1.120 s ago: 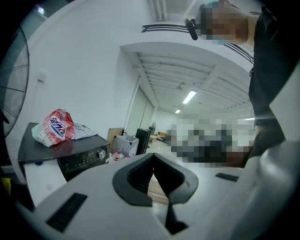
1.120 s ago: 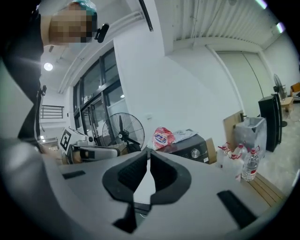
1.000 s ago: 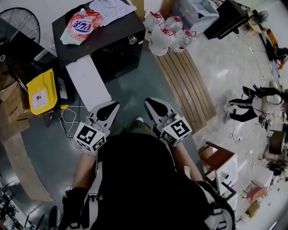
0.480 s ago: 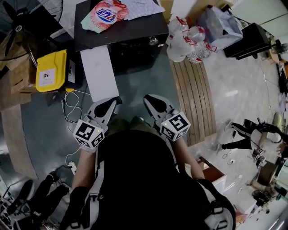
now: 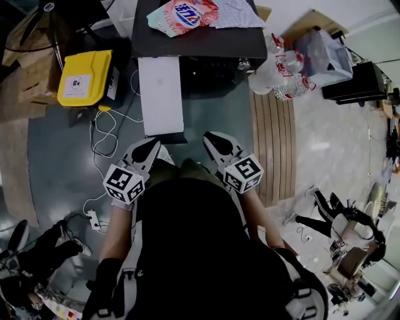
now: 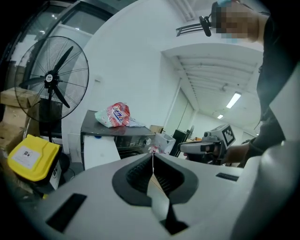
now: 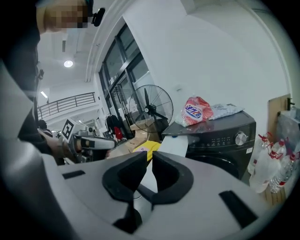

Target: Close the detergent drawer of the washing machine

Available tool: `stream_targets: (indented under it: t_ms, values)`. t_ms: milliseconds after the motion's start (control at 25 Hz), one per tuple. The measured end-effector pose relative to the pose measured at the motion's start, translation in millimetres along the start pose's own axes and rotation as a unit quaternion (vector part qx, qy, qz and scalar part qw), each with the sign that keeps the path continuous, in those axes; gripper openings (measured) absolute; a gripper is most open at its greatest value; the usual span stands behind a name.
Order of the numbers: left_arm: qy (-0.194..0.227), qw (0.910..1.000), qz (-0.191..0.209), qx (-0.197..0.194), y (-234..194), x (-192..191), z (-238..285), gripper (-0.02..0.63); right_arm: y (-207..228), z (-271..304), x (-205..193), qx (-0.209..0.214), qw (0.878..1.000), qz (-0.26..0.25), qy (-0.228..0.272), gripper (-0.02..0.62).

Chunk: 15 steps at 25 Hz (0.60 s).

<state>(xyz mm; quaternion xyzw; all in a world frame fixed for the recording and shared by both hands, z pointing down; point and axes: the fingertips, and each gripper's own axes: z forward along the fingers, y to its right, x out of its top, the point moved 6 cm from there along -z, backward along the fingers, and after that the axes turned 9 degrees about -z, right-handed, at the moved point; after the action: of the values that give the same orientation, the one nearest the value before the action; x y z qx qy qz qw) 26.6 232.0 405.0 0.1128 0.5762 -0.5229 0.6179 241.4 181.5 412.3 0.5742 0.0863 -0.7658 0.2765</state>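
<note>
The person's view has swung square onto the machine: a second ago it sat off at a slant toward the far left, and now it lies straight ahead, with both grippers carried forward and lower toward it.

Nearest, the left gripper has its jaws pressed fully together with nothing between them. The right gripper, just to its right, is all but closed, only a sliver showing between the jaws, and it grips nothing.

Just beyond the left gripper's tip is the near end of the white detergent drawer, still pulled far out of the dark washing machine. A white cable trails on the floor to its left, with a yellow case farther left. On the machine's top, farthest off, lies a pink detergent bag.

The approach looks nearly done, and the closed left jaws seem placed to push the drawer's front inward. No contact is visible yet.
</note>
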Motion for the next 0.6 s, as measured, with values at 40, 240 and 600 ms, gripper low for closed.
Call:
stream_targets:
  t_ms: [40,240,600]
  values:
    - [-0.003,1.0000,-0.005,0.003,-6.8,-3.1,-3.0,0.011,-1.5,6.9,-1.3,0.003,1.000,-0.002,-0.007,0.032]
    - [-0.017,0.9993,-0.024,0.021,-41.9,-21.3,-14.7,0.011,-6.4,38.3,-13.3,0.012,0.999,-0.014,-0.040,0.032]
    - [-0.073,0.9961,-0.037,0.031,-82.5,-60.0,-20.9,0.011,-9.6,70.9,-55.5,0.015,0.994,-0.022,-0.107,0.032]
